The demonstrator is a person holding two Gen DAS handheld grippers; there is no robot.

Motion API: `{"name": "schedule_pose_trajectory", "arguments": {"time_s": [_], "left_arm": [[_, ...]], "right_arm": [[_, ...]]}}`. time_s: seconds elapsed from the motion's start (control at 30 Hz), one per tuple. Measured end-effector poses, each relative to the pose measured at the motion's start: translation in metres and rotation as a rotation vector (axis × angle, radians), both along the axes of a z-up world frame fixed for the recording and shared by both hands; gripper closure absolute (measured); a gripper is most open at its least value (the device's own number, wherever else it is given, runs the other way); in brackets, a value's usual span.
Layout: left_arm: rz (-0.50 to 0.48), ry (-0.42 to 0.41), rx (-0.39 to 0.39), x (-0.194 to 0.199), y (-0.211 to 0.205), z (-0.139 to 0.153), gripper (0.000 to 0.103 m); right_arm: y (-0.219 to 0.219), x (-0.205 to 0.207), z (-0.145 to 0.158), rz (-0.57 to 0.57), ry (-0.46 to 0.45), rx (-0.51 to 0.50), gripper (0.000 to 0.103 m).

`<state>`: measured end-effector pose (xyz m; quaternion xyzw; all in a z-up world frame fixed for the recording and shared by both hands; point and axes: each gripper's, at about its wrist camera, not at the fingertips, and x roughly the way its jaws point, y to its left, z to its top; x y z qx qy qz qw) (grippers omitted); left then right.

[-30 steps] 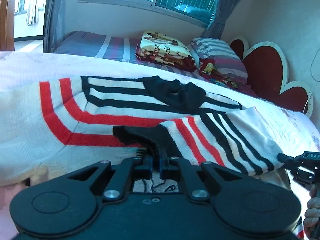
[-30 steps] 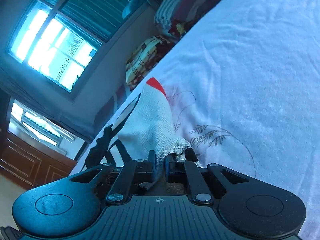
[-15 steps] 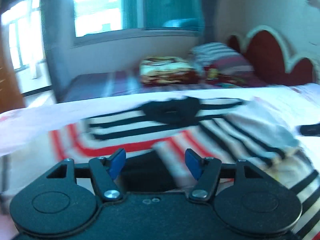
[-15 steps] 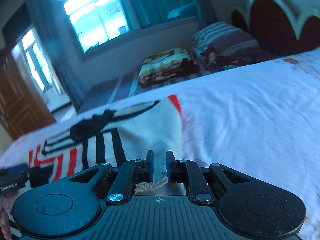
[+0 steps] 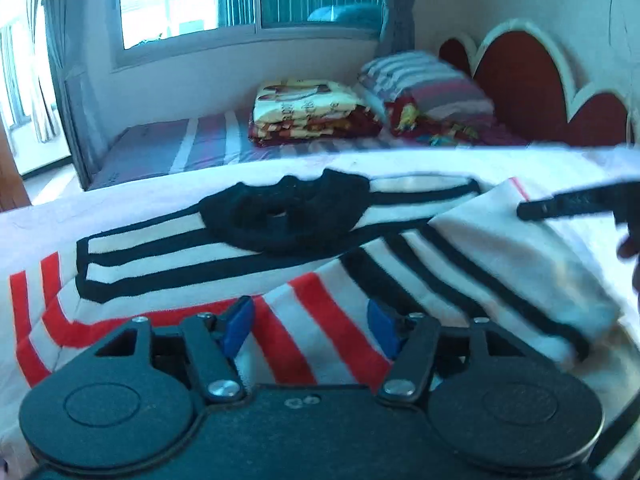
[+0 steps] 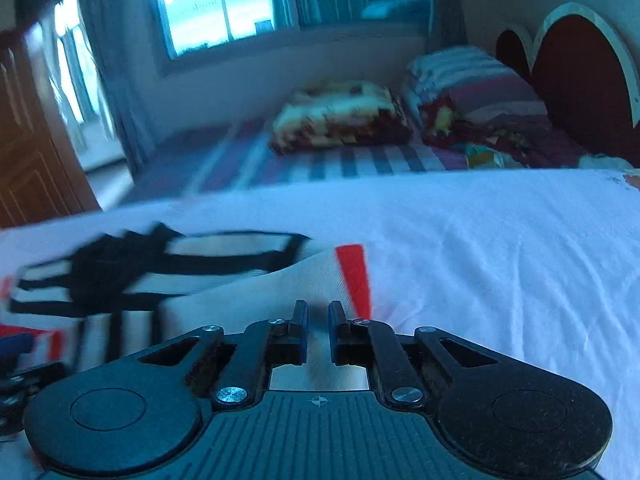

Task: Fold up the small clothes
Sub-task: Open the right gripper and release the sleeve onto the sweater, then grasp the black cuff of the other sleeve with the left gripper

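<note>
White bedsheet [image 6: 480, 248], folded patterned blanket [image 5: 308, 108], striped pillow [image 5: 424, 80], red scalloped headboard [image 5: 520, 72], window [image 5: 172, 0]

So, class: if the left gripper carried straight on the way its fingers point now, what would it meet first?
Probably the striped sweater: the open left gripper points across its folded sleeve toward the black collar. Height above the cloth is unclear.

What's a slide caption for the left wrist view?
Open left gripper above a folded striped sweater on the white bed; right gripper enters at right.

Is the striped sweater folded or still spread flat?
Partly folded: the sweater has its sleeve laid across the body.
</note>
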<state>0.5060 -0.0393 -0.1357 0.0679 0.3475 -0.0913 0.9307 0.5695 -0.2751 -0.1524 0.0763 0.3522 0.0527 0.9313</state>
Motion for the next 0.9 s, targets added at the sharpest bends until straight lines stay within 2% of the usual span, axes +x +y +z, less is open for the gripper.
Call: {"name": "schedule_pose_trajectory", "arguments": {"time_s": [0.07, 0.13, 0.2, 0.27, 0.33, 0.37, 0.4, 0.5, 0.53, 0.57, 0.6, 0.67, 0.7, 0.8, 0.9], "left_arm": [[0.005, -0.005, -0.011, 0.006, 0.003, -0.004, 0.036], [0.024, -0.002, -0.015, 0.005, 0.007, 0.001, 0.039], [0.054, -0.031, -0.014, -0.007, 0.014, 0.008, 0.041], [0.081, 0.01, -0.017, -0.013, 0.02, 0.002, 0.04], [0.104, -0.004, -0.016, -0.021, 0.023, -0.001, 0.038], [0.12, -0.002, -0.016, -0.027, 0.024, 0.003, 0.039], [0.135, -0.018, -0.014, -0.035, 0.024, 0.008, 0.041], [0.169, -0.083, -0.006, -0.064, 0.03, 0.016, 0.04], [0.17, -0.073, 0.007, -0.068, 0.031, 0.013, 0.039], [0.163, -0.028, 0.027, -0.066, 0.031, 0.006, 0.038], [0.159, -0.025, 0.012, -0.067, 0.034, 0.001, 0.037], [0.176, -0.008, -0.016, -0.066, 0.042, 0.009, 0.036], [0.195, -0.025, -0.023, -0.069, 0.047, 0.016, 0.038], [0.244, -0.065, -0.052, -0.088, 0.073, 0.026, 0.038], [0.34, -0.077, -0.075, -0.114, 0.125, 0.029, 0.039]], "right_arm": [[-0.008, 0.012, -0.003, -0.012, -0.007, 0.005, 0.095], [-0.013, 0.013, 0.0, 0.0, 0.012, 0.015, 0.095], [-0.015, -0.008, 0.011, 0.023, -0.019, 0.033, 0.095], [-0.012, -0.035, 0.015, 0.076, -0.041, 0.055, 0.095], [-0.004, -0.055, 0.004, 0.11, 0.012, 0.016, 0.095], [-0.002, -0.064, 0.001, 0.101, 0.011, -0.007, 0.095], [0.0, -0.076, 0.006, 0.089, -0.013, -0.021, 0.095], [0.0, -0.107, 0.015, 0.083, -0.067, 0.024, 0.095], [0.002, -0.113, 0.013, 0.084, -0.066, 0.02, 0.095], [0.006, -0.115, 0.008, 0.089, -0.033, 0.02, 0.095], [0.011, -0.113, 0.002, 0.099, 0.023, 0.021, 0.095], [0.016, -0.118, 0.006, 0.09, 0.017, -0.002, 0.095], [0.017, -0.123, 0.012, 0.079, 0.013, 0.006, 0.095], [0.015, -0.141, 0.026, 0.047, -0.023, 0.05, 0.094], [0.014, -0.156, 0.03, 0.008, -0.017, 0.055, 0.094]]}}
